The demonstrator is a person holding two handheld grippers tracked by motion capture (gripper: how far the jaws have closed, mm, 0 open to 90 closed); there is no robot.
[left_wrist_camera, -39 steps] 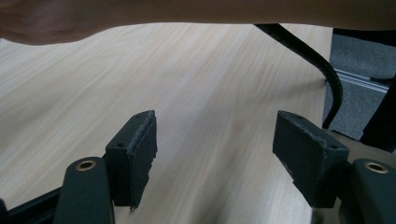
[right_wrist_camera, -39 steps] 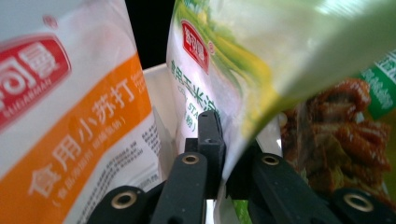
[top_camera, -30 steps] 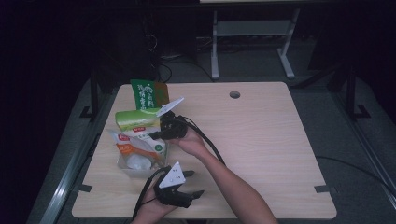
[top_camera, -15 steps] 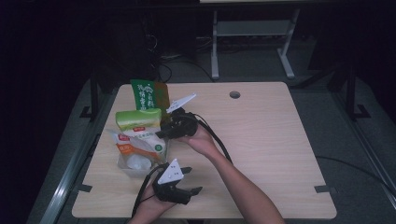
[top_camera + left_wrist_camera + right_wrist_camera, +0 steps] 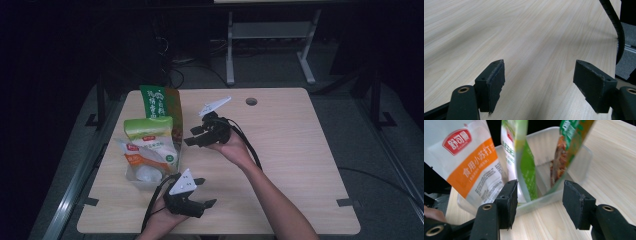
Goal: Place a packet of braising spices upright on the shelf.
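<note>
Three upright pouches in clear bin

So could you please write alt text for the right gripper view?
The open right tool faces a clear plastic bin on a wooden table, holding three upright food pouches: white-and-orange, light green, dark green.

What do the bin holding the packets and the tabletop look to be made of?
Bin: translucent, frosted-looking plastic, since the packets show through its walls. Tabletop: pale wood or wood-look laminate with a matte finish and printed-looking grain lines; which one cannot be told.
</note>
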